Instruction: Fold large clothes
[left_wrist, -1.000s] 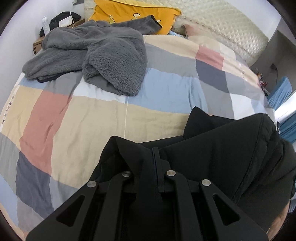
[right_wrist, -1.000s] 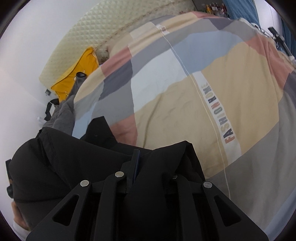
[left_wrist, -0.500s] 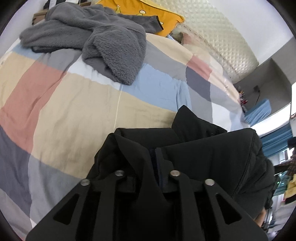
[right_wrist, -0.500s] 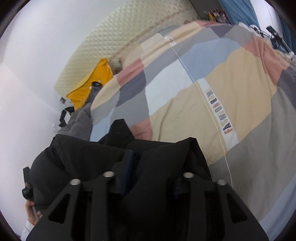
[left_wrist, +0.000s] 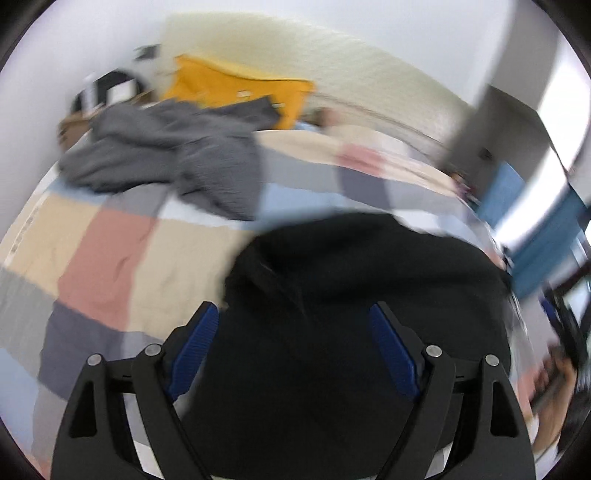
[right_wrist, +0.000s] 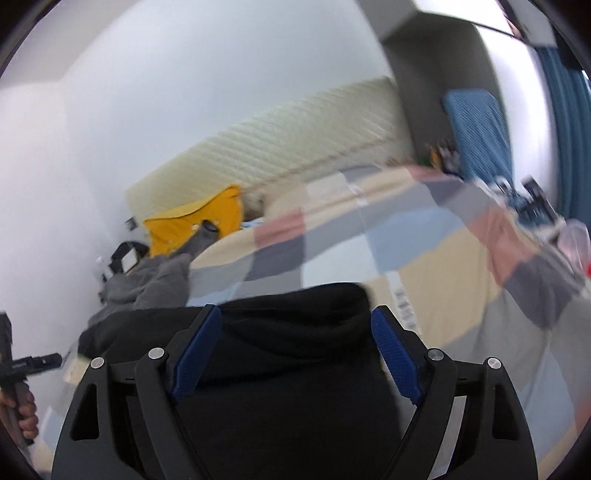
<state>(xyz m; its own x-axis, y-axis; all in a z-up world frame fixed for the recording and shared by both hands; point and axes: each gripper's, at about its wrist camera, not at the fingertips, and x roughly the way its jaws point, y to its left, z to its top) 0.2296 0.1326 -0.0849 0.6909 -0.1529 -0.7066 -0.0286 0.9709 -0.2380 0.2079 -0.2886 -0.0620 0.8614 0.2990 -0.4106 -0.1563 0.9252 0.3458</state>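
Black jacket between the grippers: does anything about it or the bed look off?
The black jacket lies bunched, both grippers open over it. Behind, a grey fleece garment sprawls unfolded across the patchwork duvet.

Bed (left_wrist: 110, 254) with a patchwork quilt. Black garment (left_wrist: 351, 295) lies on the near part. Grey fleece (left_wrist: 177, 158) heaped by the yellow pillow (left_wrist: 236, 88).

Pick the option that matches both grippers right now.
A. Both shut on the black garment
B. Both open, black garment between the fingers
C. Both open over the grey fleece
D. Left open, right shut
B: the left gripper and right gripper have blue-padded fingers spread wide, the black garment lying between them.
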